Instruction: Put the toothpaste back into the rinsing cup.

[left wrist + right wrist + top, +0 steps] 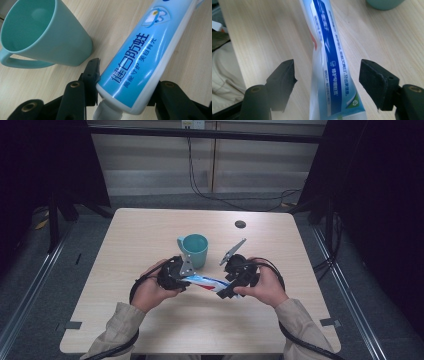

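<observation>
Pale wood table (pixel 150 230), grey floor (pixel 45 285), dark surrounds

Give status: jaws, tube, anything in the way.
Left gripper clamped on the toothpaste tube at its cap end. Right gripper open, jaws astride the tube's flat end, not touching. Teal cup just behind, clear.

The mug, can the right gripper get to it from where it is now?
Probably yes: the right gripper stands open around the tube, which the left gripper holds, and bare table lies up to the mug.

Beige sleeves (pixel 117 327), black hand-held grippers with brass screws, thick black cables (pixel 305 345)
</observation>
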The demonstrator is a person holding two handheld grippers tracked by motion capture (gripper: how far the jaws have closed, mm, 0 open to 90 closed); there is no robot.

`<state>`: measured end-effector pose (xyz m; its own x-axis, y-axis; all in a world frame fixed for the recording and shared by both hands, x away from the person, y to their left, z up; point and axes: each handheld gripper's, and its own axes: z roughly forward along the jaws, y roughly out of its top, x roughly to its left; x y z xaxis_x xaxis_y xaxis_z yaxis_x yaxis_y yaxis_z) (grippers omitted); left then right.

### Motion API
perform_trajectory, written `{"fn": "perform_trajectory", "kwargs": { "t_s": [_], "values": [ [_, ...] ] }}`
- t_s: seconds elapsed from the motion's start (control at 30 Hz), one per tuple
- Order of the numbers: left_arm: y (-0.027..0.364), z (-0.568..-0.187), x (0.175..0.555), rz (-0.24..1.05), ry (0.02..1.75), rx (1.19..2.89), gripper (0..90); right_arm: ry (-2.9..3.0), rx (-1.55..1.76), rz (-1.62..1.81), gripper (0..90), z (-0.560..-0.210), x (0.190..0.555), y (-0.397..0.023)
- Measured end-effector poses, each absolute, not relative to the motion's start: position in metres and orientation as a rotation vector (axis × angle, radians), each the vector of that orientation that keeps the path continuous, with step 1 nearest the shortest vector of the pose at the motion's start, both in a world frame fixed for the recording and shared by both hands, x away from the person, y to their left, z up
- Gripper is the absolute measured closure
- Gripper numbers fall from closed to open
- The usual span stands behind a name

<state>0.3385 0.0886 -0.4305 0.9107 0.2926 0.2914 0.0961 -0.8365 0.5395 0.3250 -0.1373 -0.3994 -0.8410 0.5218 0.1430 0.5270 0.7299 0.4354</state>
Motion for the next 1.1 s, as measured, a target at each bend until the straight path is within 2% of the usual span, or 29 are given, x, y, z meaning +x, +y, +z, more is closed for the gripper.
{"fn": "perform_trajectory", "kwargs": {
  "t_s": [0.27, 0.3, 0.33, 0.4, 0.43, 0.5, 0.63, 0.8, 0.87, 0.97, 1.1],
  "values": [
    [0.087, -0.428, 0.338, 0.484, 0.299, 2.521, 58.3, -2.933, -0.880, -0.693, 30.4, -0.412, 0.329, -0.132],
    [0.087, -0.427, 0.338, 0.482, 0.304, 2.521, 58.3, -2.937, -0.868, -0.685, 41.6, -0.414, 0.329, -0.132],
    [0.088, -0.427, 0.339, 0.475, 0.306, 2.522, 58.3, -2.937, -0.868, -0.685, 41.6, -0.414, 0.329, -0.132],
    [0.088, -0.427, 0.338, 0.473, 0.299, 2.528, 58.2, -2.961, -0.860, -0.700, 49.7, -0.416, 0.328, -0.133],
    [0.087, -0.428, 0.338, 0.475, 0.291, 2.532, 58.2, -2.961, -0.860, -0.700, 49.7, -0.416, 0.328, -0.133],
    [0.085, -0.430, 0.337, 0.495, 0.266, 2.536, 57.7, -2.985, -0.835, -0.661, 55.9, -0.416, 0.325, -0.132],
    [0.084, -0.431, 0.337, 0.501, 0.236, 2.518, 56.2, -3.014, -0.815, -0.698, 62.7, -0.413, 0.323, -0.135],
    [0.079, -0.433, 0.335, 0.531, 0.172, 2.559, 51.2, -3.021, -0.795, -0.718, 70.2, -0.408, 0.319, -0.138],
    [0.078, -0.433, 0.335, 0.553, 0.157, 2.568, 48.0, -3.022, -0.791, -0.727, 71.2, -0.406, 0.320, -0.138],
    [0.075, -0.431, 0.333, 0.610, 0.125, 2.591, 38.0, -3.032, -0.780, -0.743, 72.1, -0.404, 0.320, -0.137],
    [0.072, -0.426, 0.331, 0.607, 0.135, 2.568, 33.6, -3.037, -0.782, -0.733, 72.1, -0.398, 0.321, -0.135]
  ]
}}
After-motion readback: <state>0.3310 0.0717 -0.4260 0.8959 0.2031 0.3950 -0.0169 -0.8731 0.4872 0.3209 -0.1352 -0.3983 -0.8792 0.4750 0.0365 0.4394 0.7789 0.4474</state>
